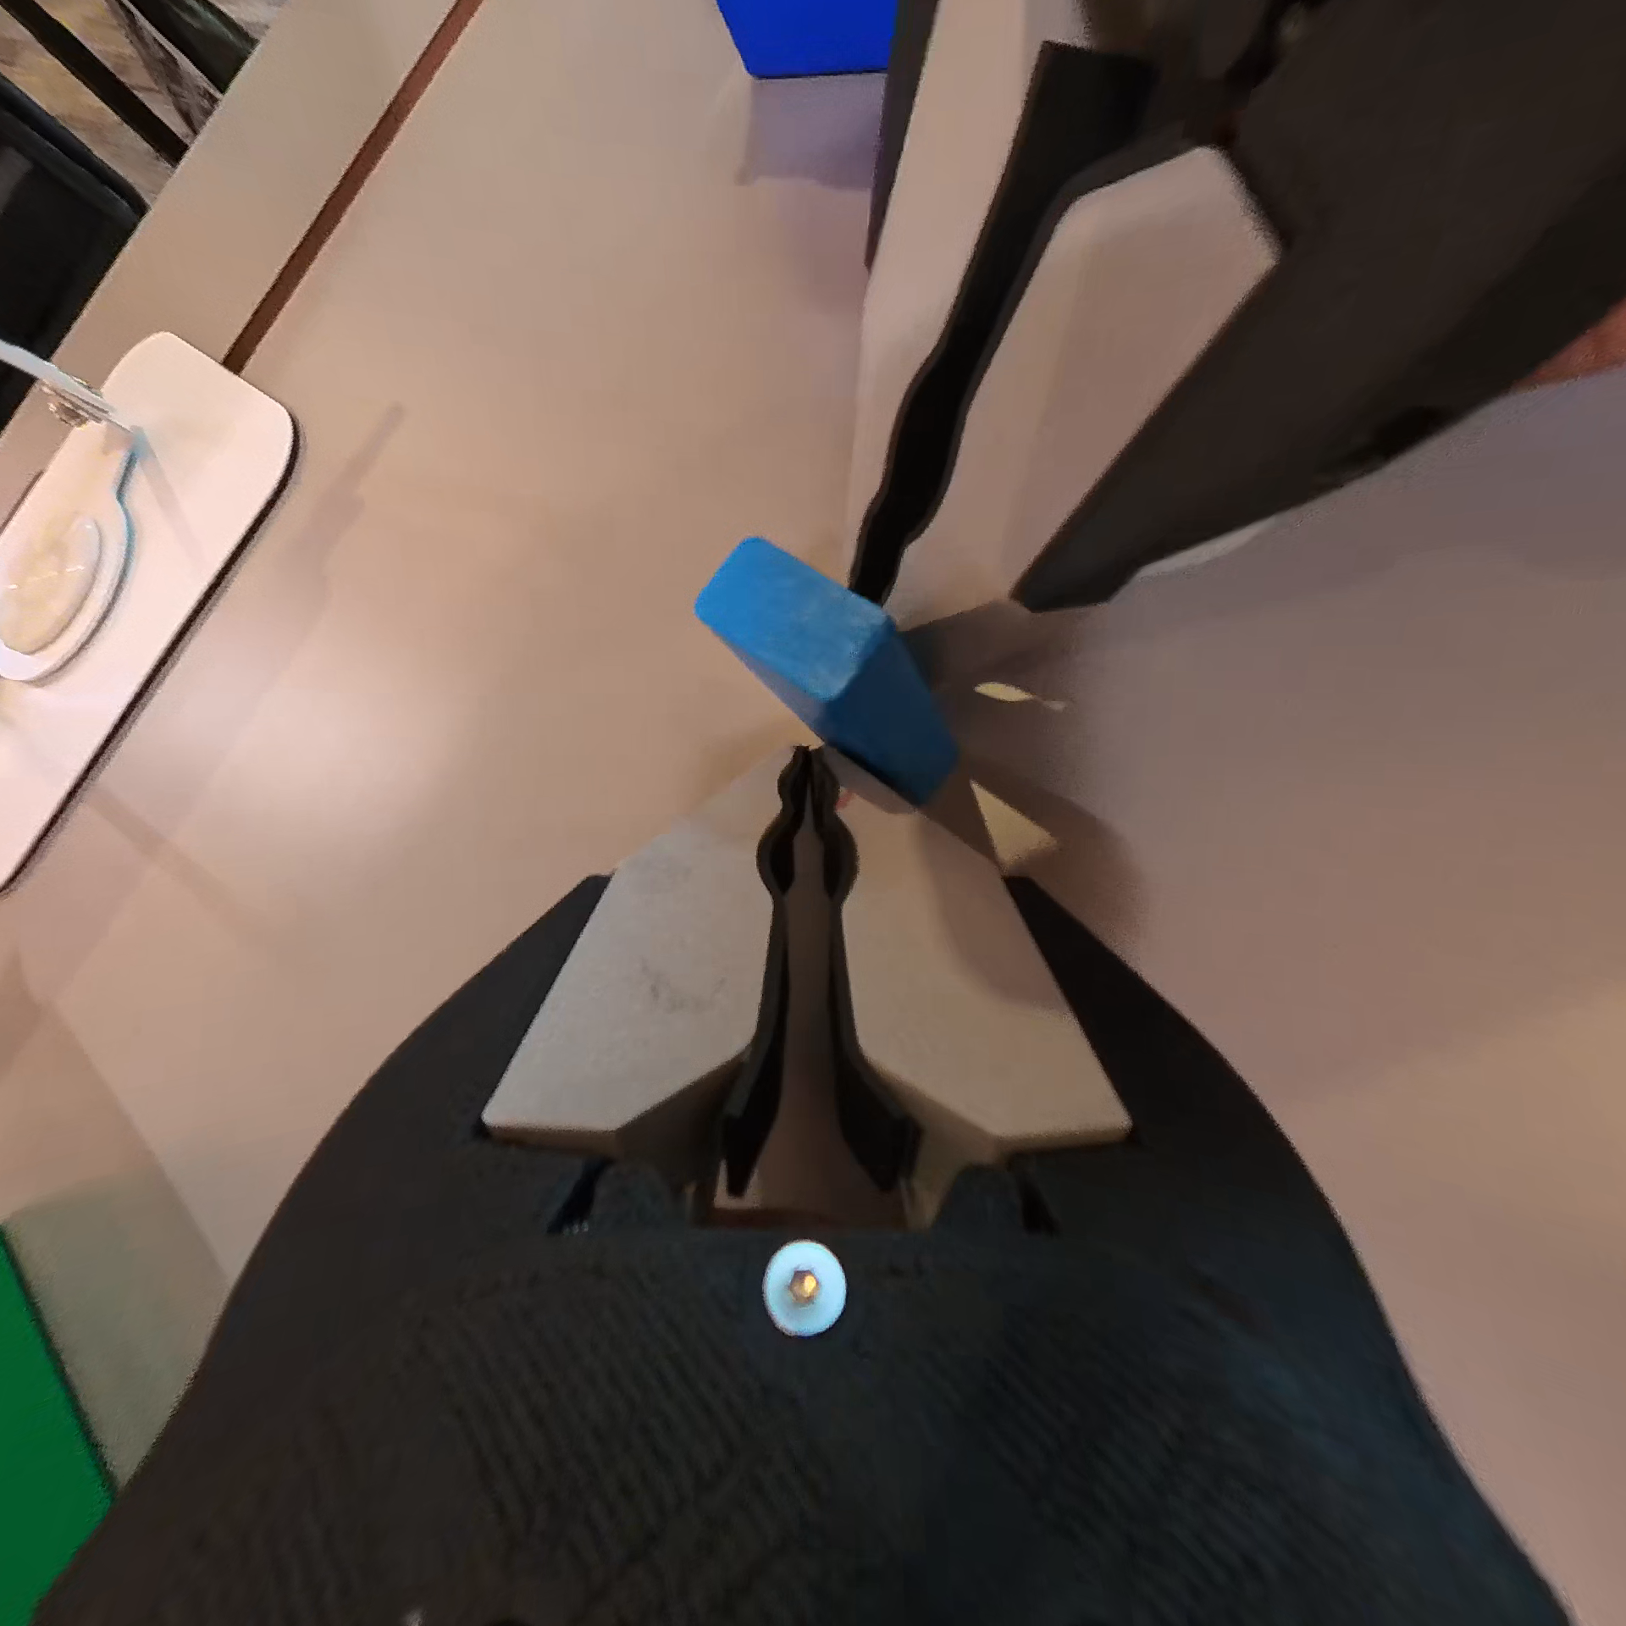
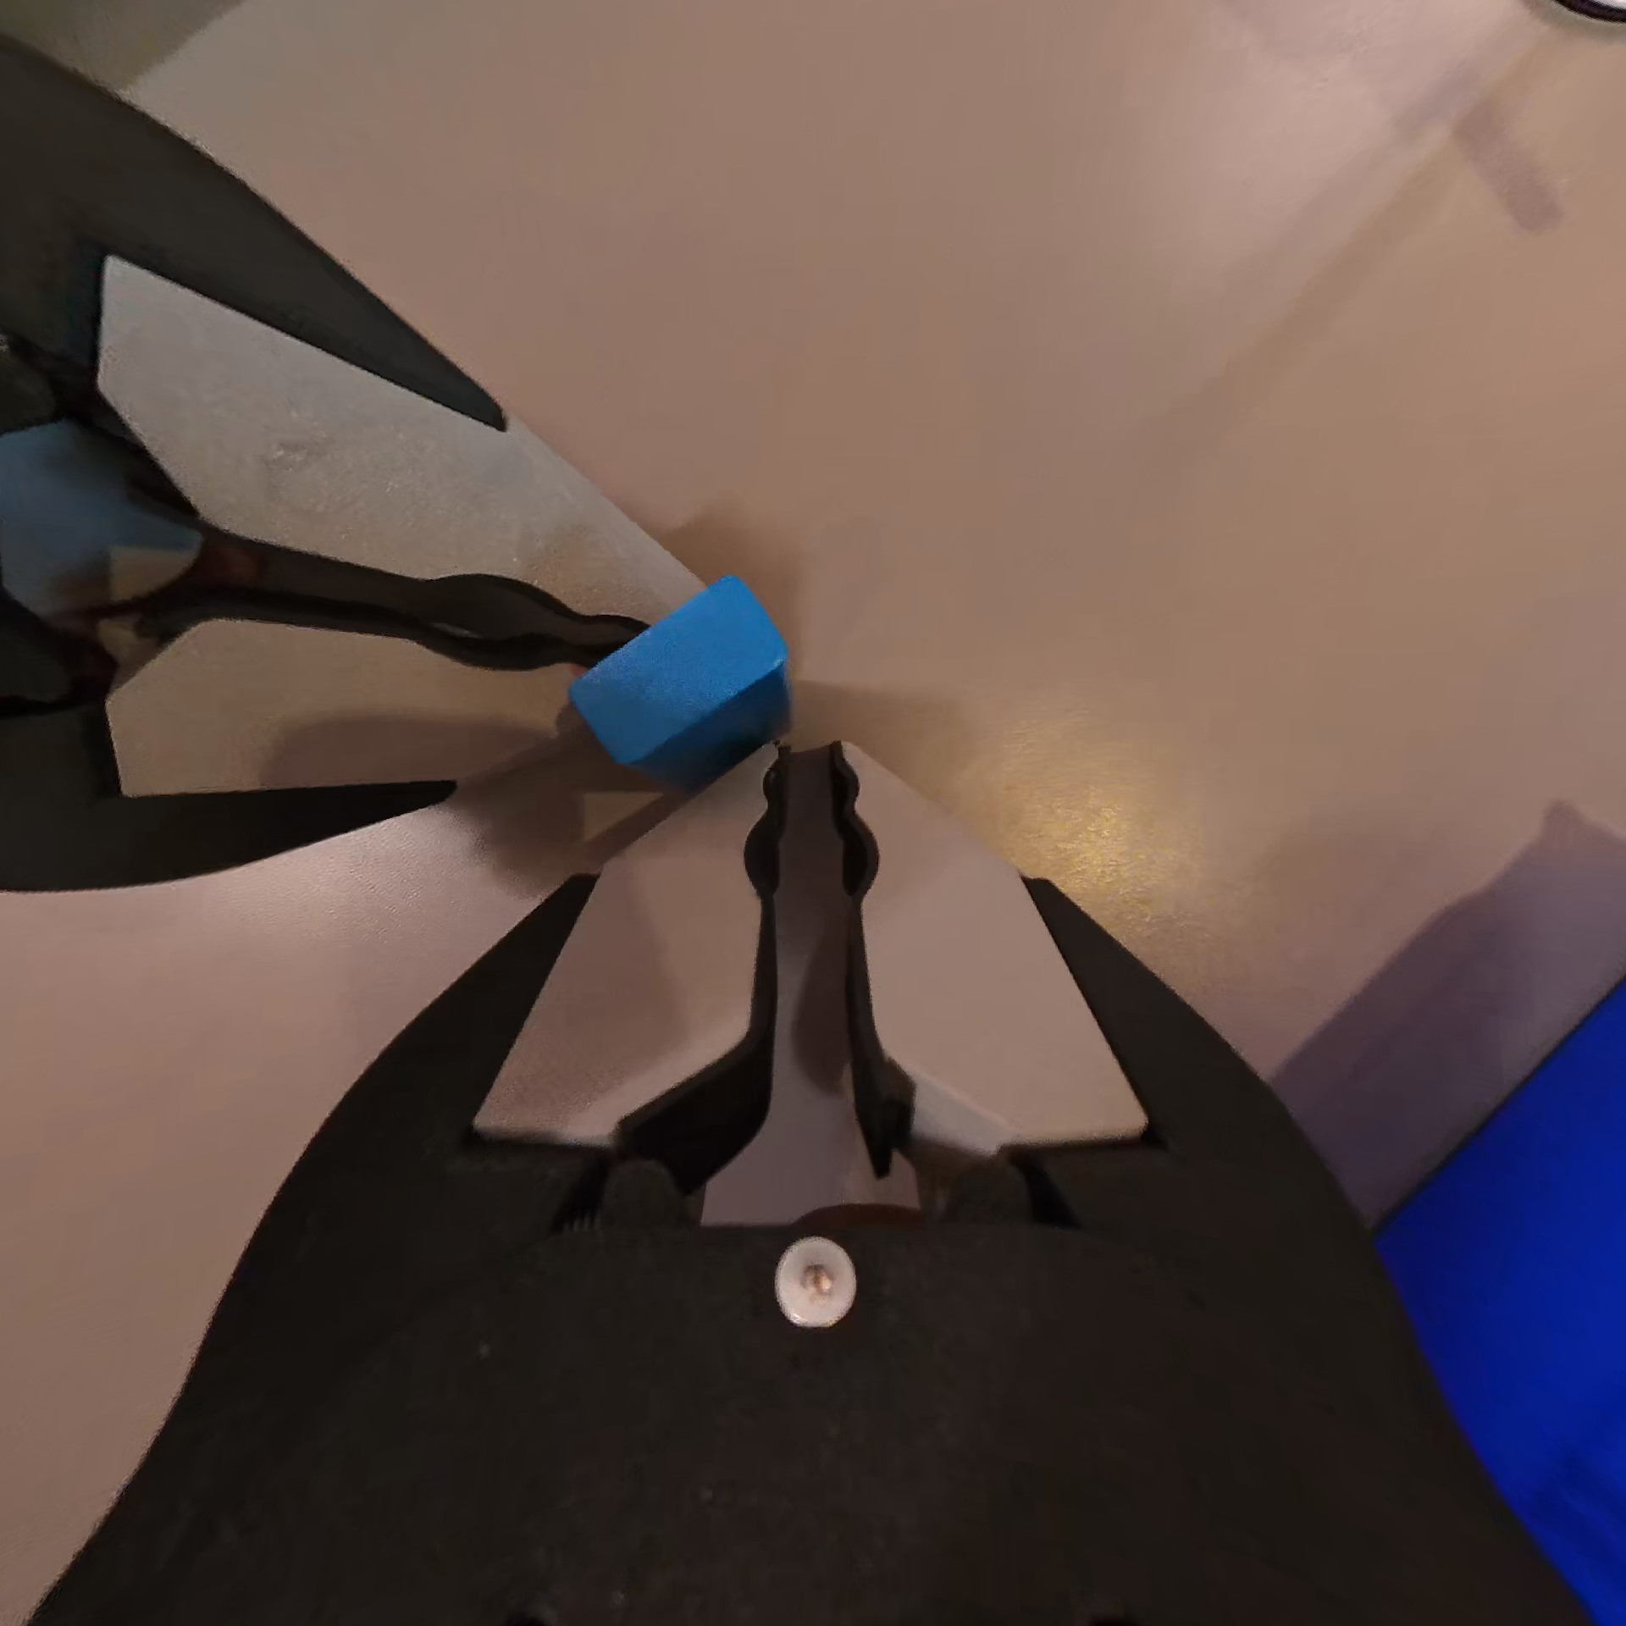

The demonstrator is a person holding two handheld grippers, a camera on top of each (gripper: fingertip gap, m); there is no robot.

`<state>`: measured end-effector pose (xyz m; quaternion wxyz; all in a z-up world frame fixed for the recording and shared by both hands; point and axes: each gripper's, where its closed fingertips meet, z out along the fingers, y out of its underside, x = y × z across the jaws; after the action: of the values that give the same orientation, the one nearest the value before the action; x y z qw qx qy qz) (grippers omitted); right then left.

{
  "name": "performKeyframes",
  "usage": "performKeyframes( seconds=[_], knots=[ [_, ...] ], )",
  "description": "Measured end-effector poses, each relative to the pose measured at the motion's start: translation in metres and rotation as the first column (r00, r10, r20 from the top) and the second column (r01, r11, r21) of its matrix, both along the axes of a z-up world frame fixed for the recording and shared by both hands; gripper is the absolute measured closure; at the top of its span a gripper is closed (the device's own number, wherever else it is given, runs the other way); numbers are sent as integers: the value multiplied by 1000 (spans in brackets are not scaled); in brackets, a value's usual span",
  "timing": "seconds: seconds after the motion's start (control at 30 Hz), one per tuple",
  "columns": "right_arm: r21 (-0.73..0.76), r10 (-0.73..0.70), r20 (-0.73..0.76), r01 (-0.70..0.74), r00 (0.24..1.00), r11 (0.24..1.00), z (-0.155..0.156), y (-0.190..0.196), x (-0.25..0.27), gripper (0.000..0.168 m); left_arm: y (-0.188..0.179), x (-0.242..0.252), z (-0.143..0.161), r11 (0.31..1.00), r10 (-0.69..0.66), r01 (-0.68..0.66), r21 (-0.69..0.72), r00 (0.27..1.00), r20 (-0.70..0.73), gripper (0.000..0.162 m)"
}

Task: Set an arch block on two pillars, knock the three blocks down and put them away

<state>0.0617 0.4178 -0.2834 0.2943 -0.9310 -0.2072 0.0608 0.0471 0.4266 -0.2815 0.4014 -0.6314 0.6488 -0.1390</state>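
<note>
Blue block [image 1: 796, 629] sits on tan table [image 1: 528, 396], right at the nose of both tongs. Only one block in view; arch and second pillar not seen.

Left gripper [image 1: 808, 758]: fingers pressed together, nothing between them, tips touching the block's near lower edge. Right gripper [image 2: 805, 748]: narrowed to a thin slit, also empty, tips against the block's corner. From its own camera the left tongs come in from the left, meeting the block on the opposite side. So the block is flanked by two closed noses, not clamped by either.

Judgement: a nudging or toppling step, or squaring the block up before a pick. Cannot tell whether it stands upright or lies flat.

To do it well: push low and slow with one nose while the other acts as a stop, so the block does not skid. For a pick, back one pair off, spread it wide, straddle the block's narrow faces.

Blue bin [image 2: 1531, 1320] lies to the right of the right tongs, well apart; likely the put-away spot.
</note>
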Motion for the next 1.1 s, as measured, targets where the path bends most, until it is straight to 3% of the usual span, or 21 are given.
performKeyframes(
  seconds=[0.73, 0.9, 1.1],
  knots=[
    [68, -80, 23, 78, 997, 995, 5, 13, 19, 158, 10, 10, 1, 998, 51, -51, -22, 999, 8, 162],
    [118, -146, 88, 135, 985, 984, 12, 17, 37, 146, 16, 2, 2, 996, 85, -85, -12, 996, 16, 155],
    [212, -198, 59, 182, 978, 960, 30, 24, 47, 142, 22, -25, 8, 983, 160, -162, 91, 987, 29, 143]
  ],
)
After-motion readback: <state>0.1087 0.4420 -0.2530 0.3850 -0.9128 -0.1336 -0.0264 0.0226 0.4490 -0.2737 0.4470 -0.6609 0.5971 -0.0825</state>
